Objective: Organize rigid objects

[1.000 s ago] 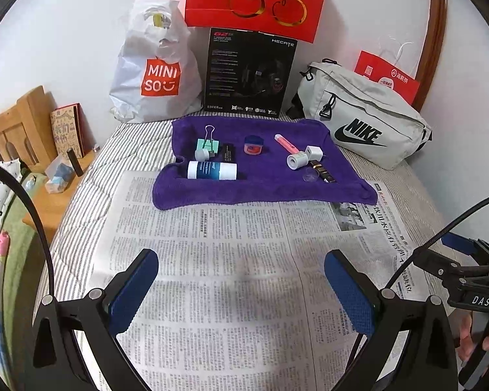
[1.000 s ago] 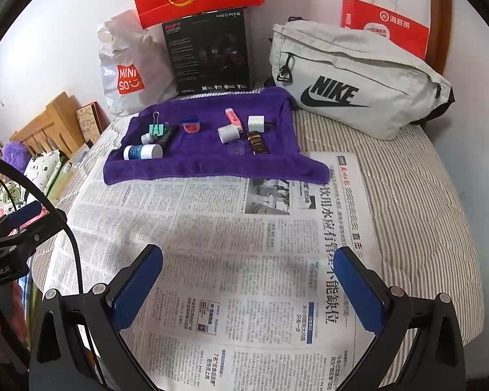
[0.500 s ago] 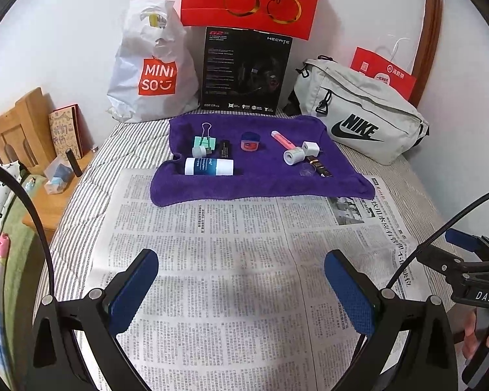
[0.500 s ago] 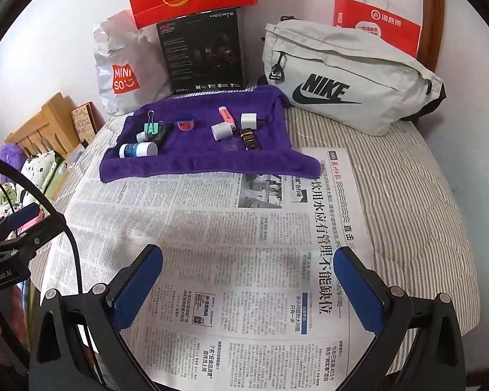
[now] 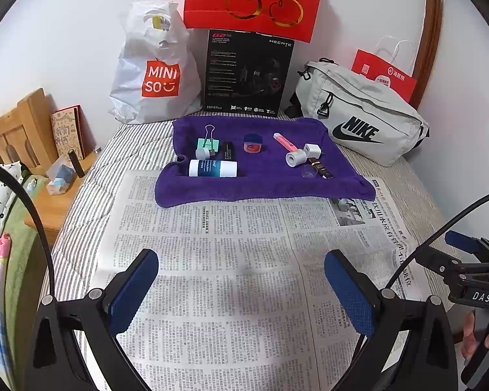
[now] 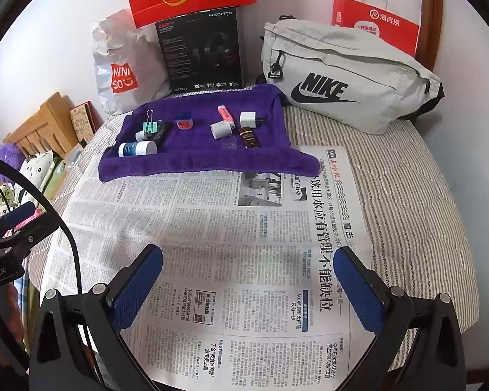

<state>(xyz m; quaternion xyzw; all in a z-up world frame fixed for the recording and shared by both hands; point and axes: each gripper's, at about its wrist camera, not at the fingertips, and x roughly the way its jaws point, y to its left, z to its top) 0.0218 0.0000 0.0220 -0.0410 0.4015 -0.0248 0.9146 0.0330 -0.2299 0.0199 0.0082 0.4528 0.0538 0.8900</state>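
Bedding in grey stripes carries a newspaper [image 5: 231, 260] spread flat, and at its far edge a purple towel [image 5: 264, 185] holds all the small hard things, well ahead of both grippers.

Going left to right across the towel in the left view: a green binder clip [image 5: 208, 141] with a small white cap just in front of it, a black stick [image 5: 227, 150] beside them, and nearer the camera a white and blue tube [image 5: 213, 168] lying on its side, its long axis running left-right across the line of the fingers. Next comes a small red jar [image 5: 253, 143], then a pink stick [image 5: 284, 140] lying on a slant, a white cylinder [image 5: 294, 157], a white plug [image 5: 311, 149], a clear cap [image 5: 309, 172] and a dark little bottle [image 5: 321, 168] pointing roughly toward the camera. Whether this spread is a sorted row or a lot waiting to be sorted, the scene does not settle.

The left gripper [image 5: 241, 290] hangs over the newspaper with its blue pads wide apart and nothing between them; the tube and clip lie ahead and slightly left of it. The right gripper [image 6: 247, 288] is likewise spread wide and empty, and from it the plug [image 6: 247, 119] and bottle [image 6: 249, 137] lie almost straight ahead, the tube [image 6: 137, 148] off to the left. So the left hand sits nearer the clip-and-tube end, the right nearer the plug end. Behind the towel stand a Miniso bag [image 5: 153, 75], a black box [image 5: 247, 71] and a grey Nike pouch [image 5: 362, 114].
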